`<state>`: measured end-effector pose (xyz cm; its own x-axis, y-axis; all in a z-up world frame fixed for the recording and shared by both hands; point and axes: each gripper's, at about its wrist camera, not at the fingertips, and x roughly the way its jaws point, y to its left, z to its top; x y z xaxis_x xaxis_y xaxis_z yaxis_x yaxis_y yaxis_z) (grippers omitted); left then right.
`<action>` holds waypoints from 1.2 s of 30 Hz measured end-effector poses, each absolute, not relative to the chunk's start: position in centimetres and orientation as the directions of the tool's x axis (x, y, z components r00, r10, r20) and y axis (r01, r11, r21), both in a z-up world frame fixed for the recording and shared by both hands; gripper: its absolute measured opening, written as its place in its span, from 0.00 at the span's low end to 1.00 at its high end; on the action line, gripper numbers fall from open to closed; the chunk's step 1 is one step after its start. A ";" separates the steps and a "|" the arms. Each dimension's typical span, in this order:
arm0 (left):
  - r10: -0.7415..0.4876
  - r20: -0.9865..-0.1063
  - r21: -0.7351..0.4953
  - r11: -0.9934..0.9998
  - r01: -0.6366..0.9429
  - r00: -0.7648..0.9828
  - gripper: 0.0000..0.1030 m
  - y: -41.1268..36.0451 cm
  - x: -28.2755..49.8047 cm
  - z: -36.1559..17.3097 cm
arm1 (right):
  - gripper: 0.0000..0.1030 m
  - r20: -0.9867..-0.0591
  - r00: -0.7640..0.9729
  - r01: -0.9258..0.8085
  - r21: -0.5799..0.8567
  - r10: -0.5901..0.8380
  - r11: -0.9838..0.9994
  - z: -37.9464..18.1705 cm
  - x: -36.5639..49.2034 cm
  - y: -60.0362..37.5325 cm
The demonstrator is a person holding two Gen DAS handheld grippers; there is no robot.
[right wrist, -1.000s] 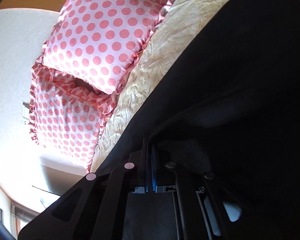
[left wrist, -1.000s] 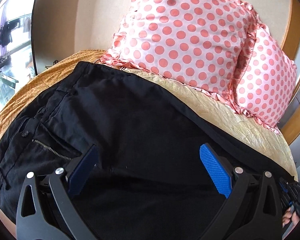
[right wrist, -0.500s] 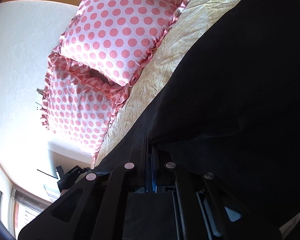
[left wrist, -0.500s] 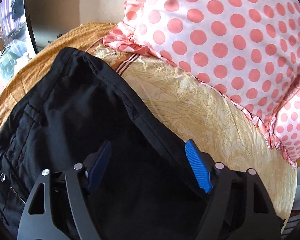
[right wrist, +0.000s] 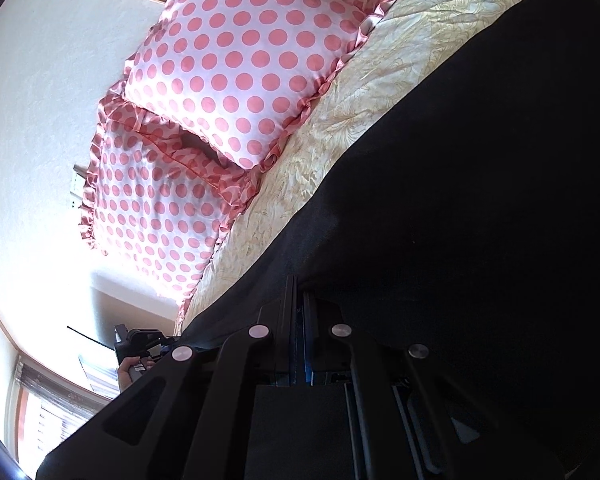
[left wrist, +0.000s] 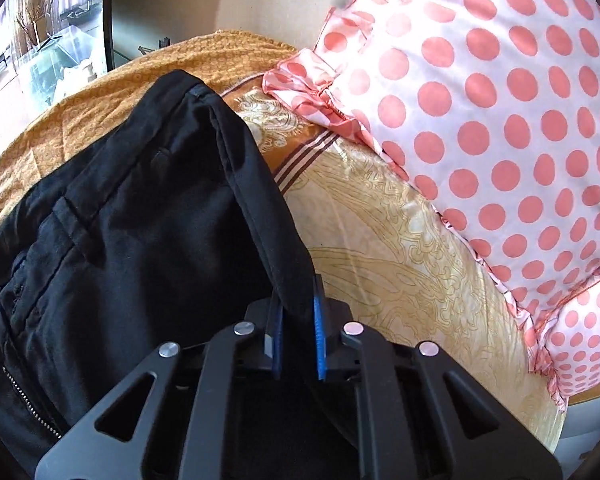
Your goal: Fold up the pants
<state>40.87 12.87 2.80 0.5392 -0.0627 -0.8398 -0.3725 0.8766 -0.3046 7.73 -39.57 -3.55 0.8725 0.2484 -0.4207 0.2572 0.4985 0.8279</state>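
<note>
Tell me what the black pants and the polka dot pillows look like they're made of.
Black pants: probably a matte woven cotton twill; flat, non-reflective, with stitched seams and a metal zipper. Polka dot pillows: likely satin or a similar silky synthetic; the surface shines softly and the ruffled edges glint.

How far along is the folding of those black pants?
Early. Both grips look made: the left gripper is shut on the edge of the black pants, the right gripper on another part. The pants lie spread on the bedspread; no finished fold shows.

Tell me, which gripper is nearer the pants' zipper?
Left. The left gripper pinches the black pants beside the zipper; the right gripper's view shows no zipper.
</note>
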 end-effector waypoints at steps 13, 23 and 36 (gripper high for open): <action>-0.156 -0.570 -0.453 0.879 -0.151 0.807 0.10 16.6 19.1 11.1 | 0.02 -0.348 0.916 0.193 0.818 0.200 0.541 -0.7 4.6 -41.1; -0.126 -0.550 -0.539 0.808 -0.236 0.826 0.10 19.3 6.0 4.3 | 0.02 -0.365 0.905 0.183 0.798 0.219 0.574 -0.7 2.0 -40.4; -0.017 -0.615 -0.543 0.734 -0.408 0.789 0.61 24.4 4.6 -1.6 | 0.02 -0.402 0.889 0.209 0.782 0.219 0.588 -1.3 0.8 -40.0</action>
<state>4.55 24.39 -1.58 0.7885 -0.0166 -0.6148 -0.4079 0.7340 -0.5431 0.80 -39.98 -1.35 0.8890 0.2186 -0.4023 0.2092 0.5876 0.7817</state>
